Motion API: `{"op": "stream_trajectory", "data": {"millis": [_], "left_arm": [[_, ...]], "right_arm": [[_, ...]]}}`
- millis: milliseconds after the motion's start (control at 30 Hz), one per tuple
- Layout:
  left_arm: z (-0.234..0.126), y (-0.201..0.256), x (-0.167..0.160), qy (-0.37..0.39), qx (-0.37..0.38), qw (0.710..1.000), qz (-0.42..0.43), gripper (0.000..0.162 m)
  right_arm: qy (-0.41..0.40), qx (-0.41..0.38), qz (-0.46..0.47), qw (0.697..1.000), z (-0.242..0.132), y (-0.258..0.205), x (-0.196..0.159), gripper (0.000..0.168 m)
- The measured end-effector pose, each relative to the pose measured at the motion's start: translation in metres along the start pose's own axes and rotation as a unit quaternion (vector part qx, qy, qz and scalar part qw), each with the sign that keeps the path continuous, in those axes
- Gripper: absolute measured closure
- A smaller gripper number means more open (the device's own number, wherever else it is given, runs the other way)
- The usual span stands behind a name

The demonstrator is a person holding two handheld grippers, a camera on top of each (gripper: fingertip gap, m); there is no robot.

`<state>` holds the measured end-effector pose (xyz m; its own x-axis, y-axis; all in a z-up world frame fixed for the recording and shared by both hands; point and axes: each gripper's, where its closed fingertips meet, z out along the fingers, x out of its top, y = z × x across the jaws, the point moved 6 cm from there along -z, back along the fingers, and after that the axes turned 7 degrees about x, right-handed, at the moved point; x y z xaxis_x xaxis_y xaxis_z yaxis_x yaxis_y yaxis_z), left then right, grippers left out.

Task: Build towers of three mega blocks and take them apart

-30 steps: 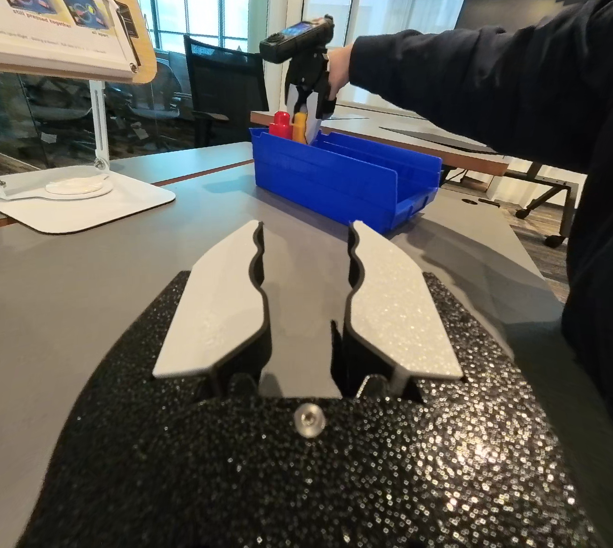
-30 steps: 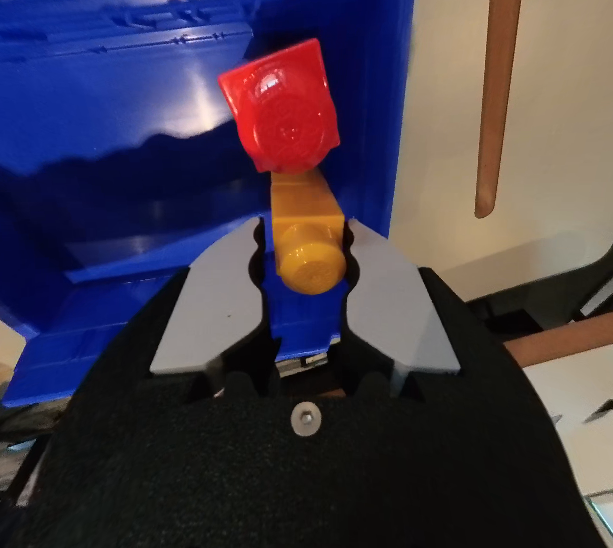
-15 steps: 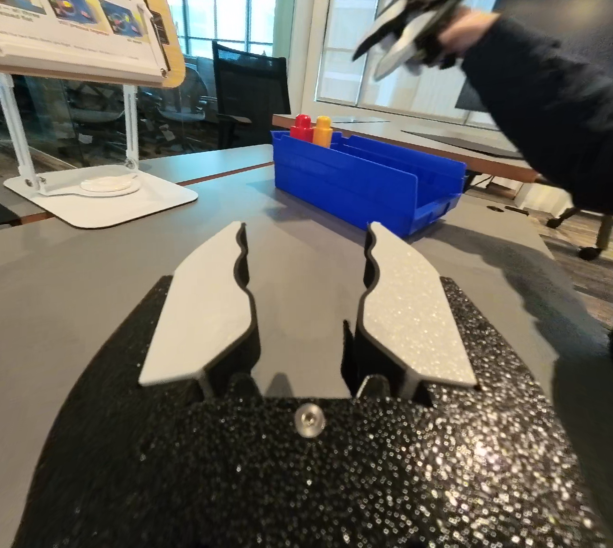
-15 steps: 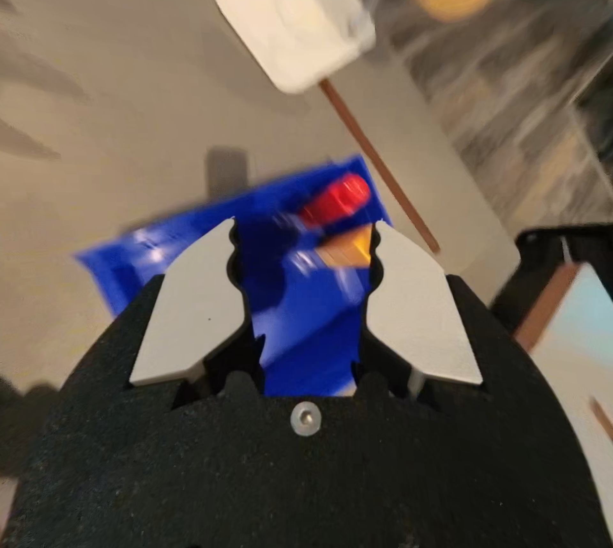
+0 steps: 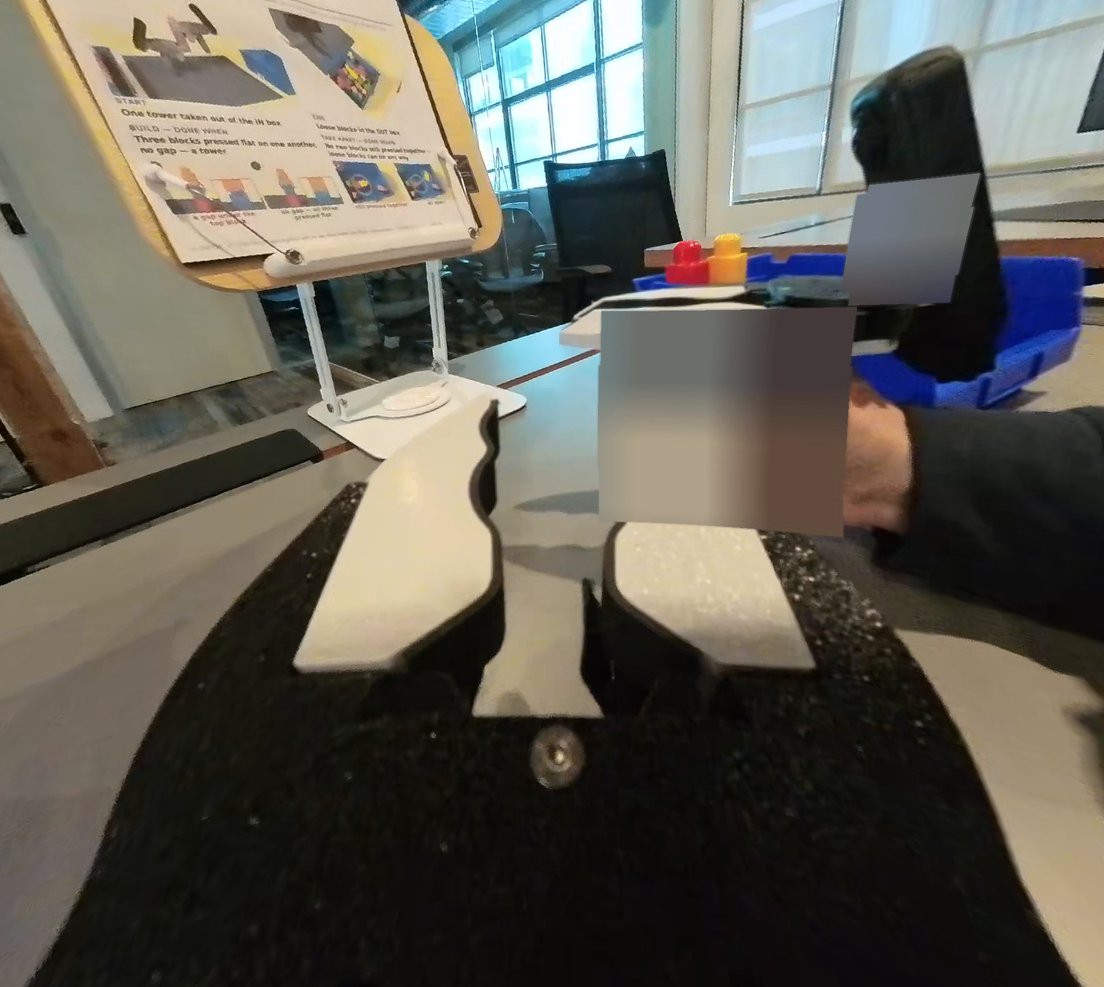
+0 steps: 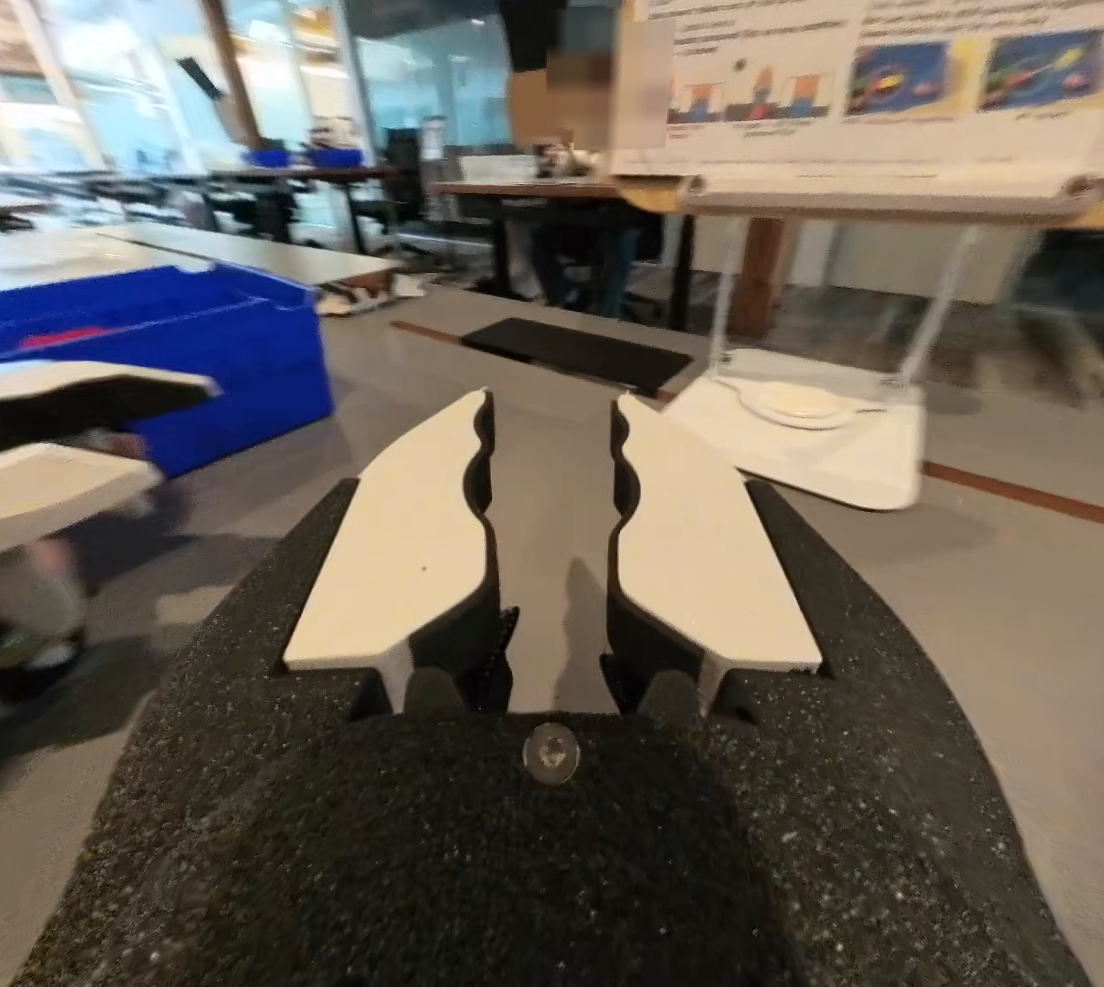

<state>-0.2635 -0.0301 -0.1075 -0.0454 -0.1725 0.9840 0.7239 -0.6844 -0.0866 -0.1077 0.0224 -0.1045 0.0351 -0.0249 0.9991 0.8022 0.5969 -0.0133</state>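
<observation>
A red block [image 5: 687, 262] and a yellow block [image 5: 729, 259] stick up side by side over the rim of a blue bin [image 5: 1027, 361] at the far right of the grey table. My left gripper [image 5: 552, 456] is open and empty low over the table; a blur patch hides its right fingertip. My right gripper [image 6: 552, 408] is open and empty, also low over the table. In the left wrist view it lies crosswise in front of the bin, white finger [image 5: 657, 301] pointing left, held by a hand [image 5: 878, 468]. The left gripper's fingers [image 6: 89, 396] show at the left of the right wrist view.
A white stand with an instruction sheet [image 5: 418, 402] is at the back of the table, also in the right wrist view [image 6: 806, 438]. A black pad [image 6: 573, 355] lies beside it. A blue bin [image 6: 239, 349] with something red inside sits behind the left gripper.
My right gripper let go of the yellow and red blocks in the bin, opened, swung up and came down low in front of the left gripper. The left gripper turned left.
</observation>
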Motion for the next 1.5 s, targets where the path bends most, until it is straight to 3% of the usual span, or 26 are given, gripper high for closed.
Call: {"op": "stream_trajectory", "data": {"millis": [67,233,567,700,800,833,900,967,1033,1200,1367,1500], "left_arm": [[0.001,0.0,-0.001,-0.004,-0.001,1.0,-0.002,0.119],[0.003,0.002,-0.006,-0.009,-0.034,0.999,-0.032,0.103],[-0.013,0.013,-0.001,-0.022,-0.106,0.994,-0.021,0.104],[-0.014,0.012,0.006,-0.031,-0.086,0.996,0.02,0.106],[-0.029,0.002,0.048,-0.047,-0.026,0.999,0.006,0.121],[-0.039,-0.006,0.066,-0.06,0.002,0.998,0.012,0.117],[-0.064,-0.033,0.1,-0.107,0.047,0.99,0.072,0.119],[-0.092,-0.077,0.121,-0.219,0.071,0.956,0.181,0.116],[-0.111,-0.124,0.124,-0.348,0.033,0.903,0.25,0.112],[-0.131,-0.211,0.076,-0.591,-0.103,0.755,0.265,0.102],[-0.131,-0.244,0.035,-0.691,-0.162,0.651,0.27,0.095],[-0.136,-0.253,0.009,-0.723,-0.195,0.591,0.3,0.096]], "right_arm": [[0.003,0.037,0.013,0.999,0.002,-0.007,-0.001,0.13],[0.005,0.018,-0.019,1.0,-0.008,-0.005,-0.013,0.127],[0.029,-0.01,-0.101,0.994,-0.018,-0.022,-0.009,0.127],[0.027,-0.017,-0.106,0.994,-0.017,-0.021,-0.011,0.128],[0.036,-0.013,-0.09,0.995,-0.018,-0.018,-0.011,0.127],[0.038,-0.011,-0.087,0.995,-0.019,-0.018,-0.011,0.128],[0.038,-0.003,-0.077,0.996,-0.018,-0.018,-0.012,0.128],[0.05,0.016,-0.058,0.997,-0.018,-0.019,-0.011,0.128],[0.056,0.03,-0.046,0.997,-0.019,-0.02,-0.01,0.127],[0.053,0.045,-0.049,0.996,-0.019,-0.027,-0.011,0.127],[0.045,0.05,-0.063,0.996,-0.015,-0.031,-0.012,0.127],[0.029,0.057,-0.083,0.994,-0.011,-0.036,-0.014,0.127]]}}
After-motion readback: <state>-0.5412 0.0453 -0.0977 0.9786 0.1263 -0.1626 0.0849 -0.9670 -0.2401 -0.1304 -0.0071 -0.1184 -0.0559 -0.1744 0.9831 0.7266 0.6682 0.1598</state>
